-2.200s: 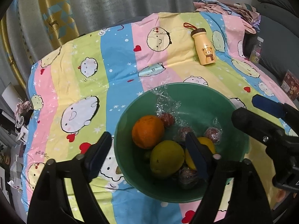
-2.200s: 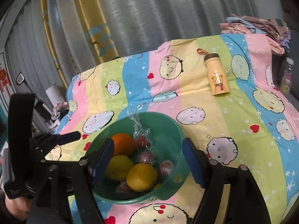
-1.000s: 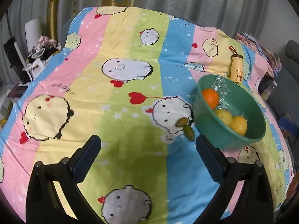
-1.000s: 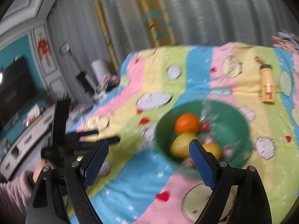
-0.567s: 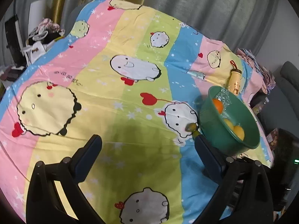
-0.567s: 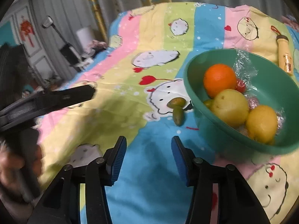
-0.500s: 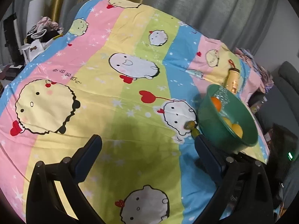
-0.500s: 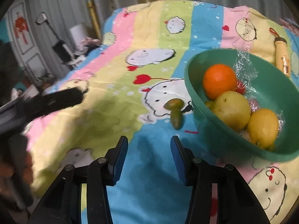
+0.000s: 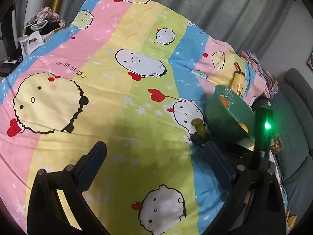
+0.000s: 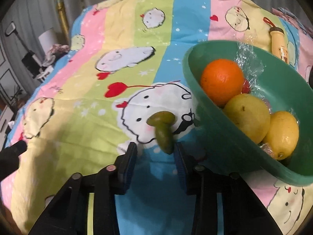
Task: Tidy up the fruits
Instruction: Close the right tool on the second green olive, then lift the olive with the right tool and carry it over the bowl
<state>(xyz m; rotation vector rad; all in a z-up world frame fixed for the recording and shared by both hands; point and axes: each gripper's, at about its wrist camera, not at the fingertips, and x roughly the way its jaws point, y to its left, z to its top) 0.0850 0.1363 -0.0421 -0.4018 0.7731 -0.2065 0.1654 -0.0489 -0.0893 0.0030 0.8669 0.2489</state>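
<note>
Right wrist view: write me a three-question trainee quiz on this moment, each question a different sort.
1. True or false: the two small green fruits lie inside the green bowl.
2. Which fruit sits highest in the bowl: A the orange, B a lemon, C a banana?
3. Fill in: the nearer green fruit's tip lies between the right tool's ____.

Key: 1 false; 2 A; 3 fingers.

Probably a home: cartoon bedsheet; grey curtains; sofa beside it.
</note>
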